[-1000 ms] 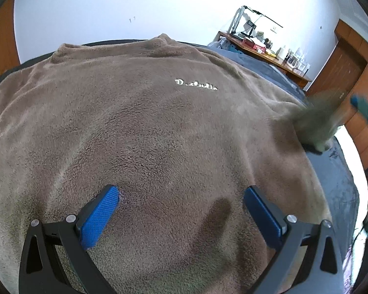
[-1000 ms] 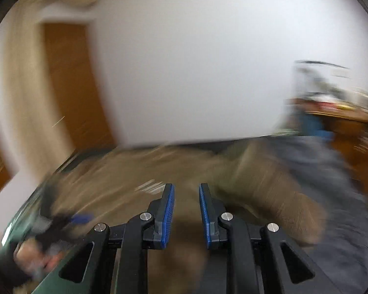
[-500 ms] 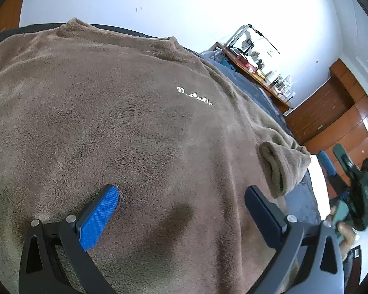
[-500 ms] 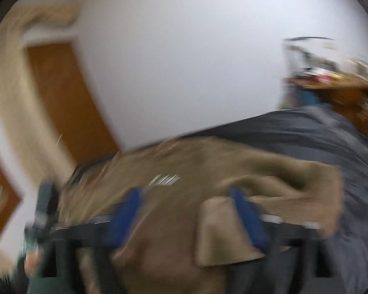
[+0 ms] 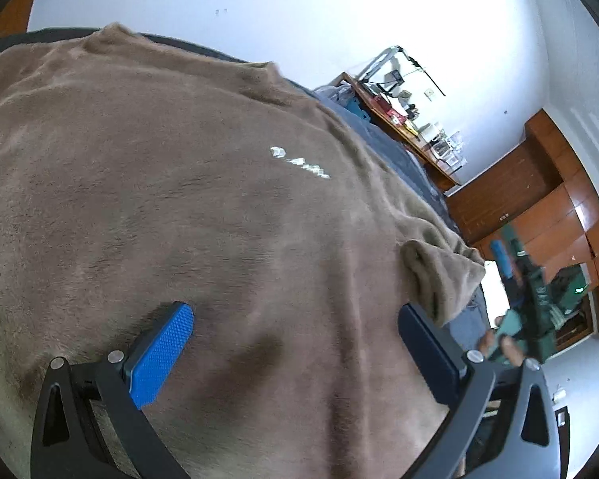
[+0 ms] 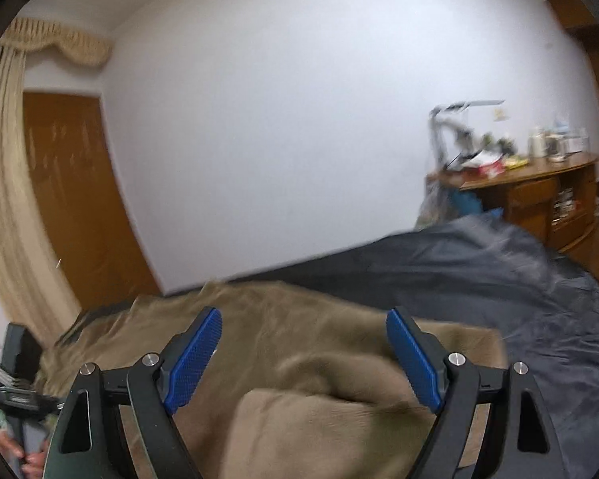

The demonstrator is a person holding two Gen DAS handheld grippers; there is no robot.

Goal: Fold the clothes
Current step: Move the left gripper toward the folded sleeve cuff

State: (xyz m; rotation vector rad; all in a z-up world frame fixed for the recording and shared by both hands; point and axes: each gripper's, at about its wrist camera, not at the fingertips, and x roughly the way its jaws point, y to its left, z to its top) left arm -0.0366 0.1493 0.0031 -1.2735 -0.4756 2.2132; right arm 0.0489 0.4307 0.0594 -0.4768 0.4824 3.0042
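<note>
A brown fleece sweater [image 5: 179, 183] with small white lettering [image 5: 299, 163] lies spread flat on the bed. My left gripper [image 5: 293, 311] hovers open just over its lower front, nothing between the fingers. The sweater's right sleeve [image 5: 439, 271] lies folded inward over the body, cuff up. In the right wrist view my right gripper [image 6: 304, 315] stands open a little above the folded sleeve [image 6: 319, 419] and the sweater [image 6: 299, 339], touching neither. From the left wrist view the right gripper [image 5: 509, 251] shows beyond the sleeve, held in a hand.
A dark grey sheet [image 6: 499, 279] covers the bed beyond the sweater. A cluttered wooden desk [image 6: 539, 183] stands against the white wall. A wooden wardrobe [image 5: 539, 199] is at the right, a door [image 6: 68, 199] and curtain [image 6: 4, 199] at the left.
The right gripper, shut a second ago while bringing the sleeve over, has opened and drawn back; the sleeve now lies folded on the sweater. The left gripper rolled slightly, staying open in place.
</note>
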